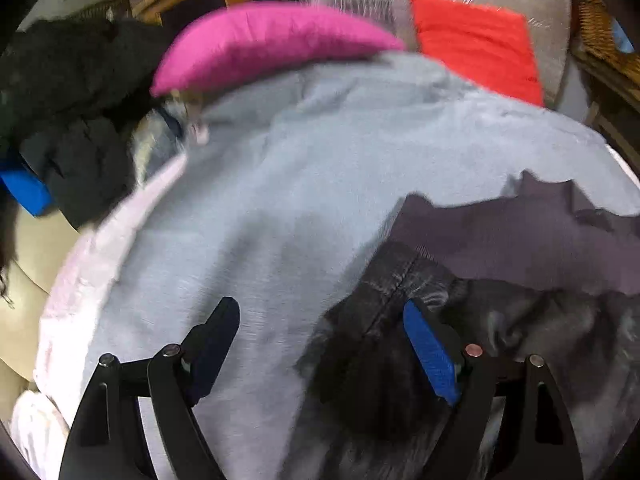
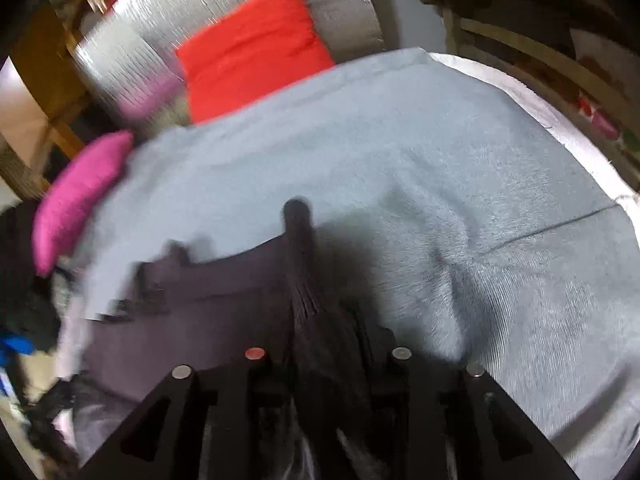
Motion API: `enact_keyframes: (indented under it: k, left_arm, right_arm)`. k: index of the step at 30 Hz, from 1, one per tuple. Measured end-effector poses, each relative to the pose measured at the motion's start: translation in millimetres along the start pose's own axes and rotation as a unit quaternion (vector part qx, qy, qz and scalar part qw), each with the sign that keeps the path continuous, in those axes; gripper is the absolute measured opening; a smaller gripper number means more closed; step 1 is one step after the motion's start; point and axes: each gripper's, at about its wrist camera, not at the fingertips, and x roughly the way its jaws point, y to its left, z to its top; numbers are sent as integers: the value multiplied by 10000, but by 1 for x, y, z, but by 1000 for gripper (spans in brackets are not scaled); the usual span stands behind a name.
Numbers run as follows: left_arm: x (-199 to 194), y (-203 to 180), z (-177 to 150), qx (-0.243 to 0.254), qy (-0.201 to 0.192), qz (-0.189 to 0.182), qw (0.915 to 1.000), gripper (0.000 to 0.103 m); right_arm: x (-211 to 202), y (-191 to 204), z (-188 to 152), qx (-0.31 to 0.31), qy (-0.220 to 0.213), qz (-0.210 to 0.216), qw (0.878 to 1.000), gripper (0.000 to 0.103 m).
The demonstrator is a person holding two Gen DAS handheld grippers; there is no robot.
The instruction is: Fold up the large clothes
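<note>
The right hand-held gripper (image 2: 320,344) is closed on a bunched ridge of the dark garment (image 2: 192,292), the fabric pinched between its jaws. The left hand-held gripper (image 1: 320,344) stands wide open above the garment's dark, fuzzy edge, gripping nothing. The garment lies crumpled at the near side of the grey blanket (image 2: 400,152) that covers the bed, with a pink cushion (image 1: 260,40) and a red cushion (image 1: 480,40) beyond. Folding looks barely begun: no flat spread, no neat fold shows yet.

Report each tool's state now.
Left tool: open, holding nothing.
Right tool: closed on the dark garment.
</note>
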Motion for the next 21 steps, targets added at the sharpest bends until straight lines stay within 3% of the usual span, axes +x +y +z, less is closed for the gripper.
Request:
enact_keyframes:
  k: [1,2,3,6,10,13,15,17,21]
  left_arm:
    - [-10,5,-2,39,-124,49,9999,86]
    - [-21,12,-5,68,-239,148,9996,86]
    - [-27,16,-8,89,-313,235,9992,86]
    - [-39,24,-21,226,-380,467,9979,86]
    - [-41,33,-37,244,-172,333,9990,87]
    - [-43,54,-45,-201,83,-421,9989,87]
    - [-50,65,-51,-460,32,-960,9943,87]
    - [-54,72,-55,-528,-44,-1219,9911,87]
    - [-61,55,-59,59,-326,-573,9978,87]
  right_arm:
    - [-10,-2,-2,57,-42,145,9999,70]
    - [-23,-5,-5,141,-152,321,9993,80]
    - [-37,-10,-8,226,-374,502,9978,84]
    - [-75,-20,-20,227,-812,715,9939,84]
    - [-91,-41,-37,366,-647,495,9960,84]
    - [-94,-63,-49,662,-382,467,9960,84]
    - [-100,-75,-58,765,-213,554,9953,84]
    - [-105,-88,-71,774,-75,602,9951,84]
    - [-113,-108,-87,763,-13,654,9949,84]
